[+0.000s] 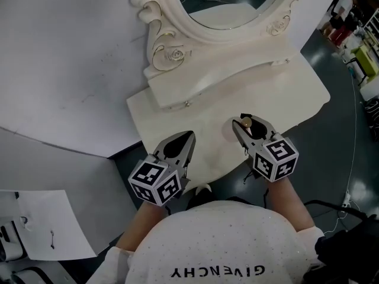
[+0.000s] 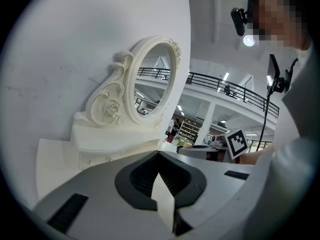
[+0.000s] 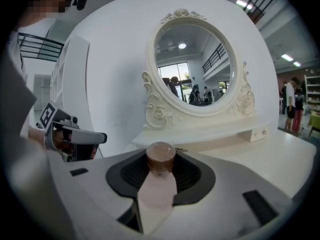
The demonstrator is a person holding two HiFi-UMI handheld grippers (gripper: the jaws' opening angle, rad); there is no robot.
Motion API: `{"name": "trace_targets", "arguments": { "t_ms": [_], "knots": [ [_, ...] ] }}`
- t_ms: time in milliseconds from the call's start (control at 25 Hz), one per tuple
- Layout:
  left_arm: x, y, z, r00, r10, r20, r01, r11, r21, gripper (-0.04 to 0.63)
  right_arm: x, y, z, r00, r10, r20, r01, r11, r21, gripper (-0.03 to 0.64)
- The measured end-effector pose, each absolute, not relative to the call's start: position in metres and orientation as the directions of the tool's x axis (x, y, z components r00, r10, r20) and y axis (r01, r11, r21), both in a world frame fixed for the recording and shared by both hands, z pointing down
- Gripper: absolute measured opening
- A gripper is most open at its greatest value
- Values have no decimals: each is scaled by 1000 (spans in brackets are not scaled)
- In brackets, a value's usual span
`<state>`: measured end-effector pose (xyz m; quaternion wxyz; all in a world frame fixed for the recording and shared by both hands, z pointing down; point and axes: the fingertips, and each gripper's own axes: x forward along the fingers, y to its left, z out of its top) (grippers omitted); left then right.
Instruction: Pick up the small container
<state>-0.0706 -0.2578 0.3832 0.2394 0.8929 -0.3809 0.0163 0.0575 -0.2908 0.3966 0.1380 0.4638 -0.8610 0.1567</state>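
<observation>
The right gripper (image 1: pixel 244 125) is clamping the small container (image 3: pixel 160 160) in front of the mirror (image 3: pixel 192 59). The left gripper (image 1: pixel 190 136), also in front of the mirror, is holding its jaws together, empty.

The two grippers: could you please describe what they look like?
The left gripper and right gripper are light grey, with tapering jaws and black ribbed pads. Each carries a white cube of black square markers. The person's top is white.

Free: bare tabletop (image 1: pixel 207 129), centre to 3 o'clock | Obstacles: mirror (image 1: pixel 225 10) and drawer base (image 1: pixel 219 81), 12 o'clock; wall panel (image 1: pixel 65 70), 9 o'clock
</observation>
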Motion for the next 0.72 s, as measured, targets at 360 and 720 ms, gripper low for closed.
{"name": "trace_targets", "arguments": {
  "t_ms": [360, 720],
  "knots": [
    [-39, -237, 356, 727, -664, 174, -670, -631, 390, -1, 90, -265, 347, -530, -803, 273, -846, 525, -96, 130],
    [12, -201, 327, 717, -677, 164, -681, -630, 373, 0, 141, -235, 294, -560, -818, 134, -828, 544, -136, 130]
  ]
}}
